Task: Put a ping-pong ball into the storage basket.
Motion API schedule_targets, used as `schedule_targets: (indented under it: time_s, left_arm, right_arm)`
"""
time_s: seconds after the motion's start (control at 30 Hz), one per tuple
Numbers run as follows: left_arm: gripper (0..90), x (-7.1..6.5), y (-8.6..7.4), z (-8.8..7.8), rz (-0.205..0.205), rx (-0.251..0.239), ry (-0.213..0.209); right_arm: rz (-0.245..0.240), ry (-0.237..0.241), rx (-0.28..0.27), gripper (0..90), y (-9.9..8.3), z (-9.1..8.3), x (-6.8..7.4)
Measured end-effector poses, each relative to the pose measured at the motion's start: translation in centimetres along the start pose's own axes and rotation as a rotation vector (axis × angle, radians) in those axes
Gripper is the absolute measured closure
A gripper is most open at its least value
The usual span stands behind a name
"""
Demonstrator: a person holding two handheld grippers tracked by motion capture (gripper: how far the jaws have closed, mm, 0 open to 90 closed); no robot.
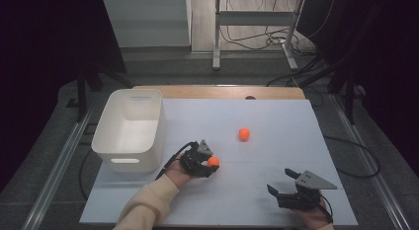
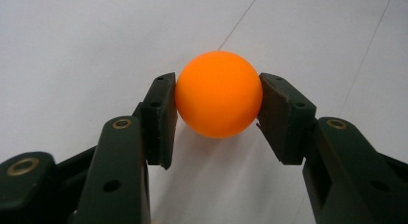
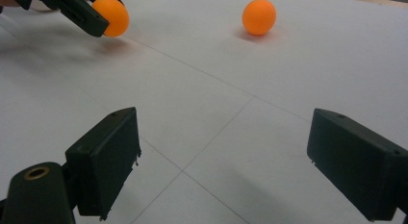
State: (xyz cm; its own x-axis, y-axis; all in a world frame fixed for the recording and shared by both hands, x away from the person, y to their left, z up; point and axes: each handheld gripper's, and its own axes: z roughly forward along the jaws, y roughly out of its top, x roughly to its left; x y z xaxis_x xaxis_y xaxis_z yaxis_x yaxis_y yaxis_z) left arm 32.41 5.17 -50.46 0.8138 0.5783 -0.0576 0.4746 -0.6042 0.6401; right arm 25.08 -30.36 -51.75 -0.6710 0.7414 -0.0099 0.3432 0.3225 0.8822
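Left gripper [image 1: 210,163]: you have it clamped on an orange ball [image 1: 213,161]; in the left gripper view both pads press the held ball's sides at about its widest line, and nothing else sits between the jaws.

Held ball, place: it is low over the white table [image 1: 257,200], near the table's middle and a little toward your left side. From the right gripper view it looks just clear of the surface, with a soft shadow under it.

Relation that matters: the white bin [image 1: 129,129] lies to the left of your left gripper and a little farther from you, near but not touching it. Its open top faces up, and its long axis runs away from you. I judge that the coming move is a lift and a carry leftward over the near rim.

Second ball [image 1: 244,134]: it rests on the table, farther from you than the held ball and to its right, well apart from both grippers.

Nearer hand: your left gripper is nearer the second ball than your right one is.

Right gripper [image 1: 282,183]: its jaws stand wide apart with nothing between them, close to your edge of the table on the right.

Hard to make out: the bin's floor is partly hidden by its near wall, so you cannot tell whether anything lies against that wall.
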Motion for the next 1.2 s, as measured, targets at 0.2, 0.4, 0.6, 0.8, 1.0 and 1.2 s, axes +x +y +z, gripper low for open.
schedule_targets:
  time_s: [0.2, 0.4, 0.6, 0.8, 1.0, 1.2]
  left_arm:
    - [50.9, 0.1, 0.0, -1.0, -0.005, -0.032, 0.001]
    - [50.9, 0.0, 0.0, -1.8, -0.004, -0.061, 0.004]
    - [50.8, -0.1, 0.0, -2.3, -0.001, -0.078, 0.001]
    - [50.9, 0.0, 0.0, -2.8, -0.007, -0.089, -0.004]
    - [50.8, 0.1, -0.1, -4.0, -0.007, -0.101, -0.018]
    - [50.8, 0.1, -0.3, -4.9, -0.019, -0.126, -0.045]
  right_arm:
    - [-0.002, -0.001, 0.001, 11.6, 0.0, 0.0, 0.0]
    - [-0.004, -0.003, 0.006, 11.6, 0.0, 0.0, 0.0]
    - [-0.005, -0.003, 0.006, 11.6, 0.0, 0.0, 0.0]
    - [-0.002, -0.003, 0.003, 11.6, 0.0, 0.0, 0.0]
    - [-0.003, -0.005, 0.001, 11.6, 0.0, 0.0, 0.0]
    - [-0.005, -0.004, 0.001, 11.6, 0.0, 0.0, 0.0]
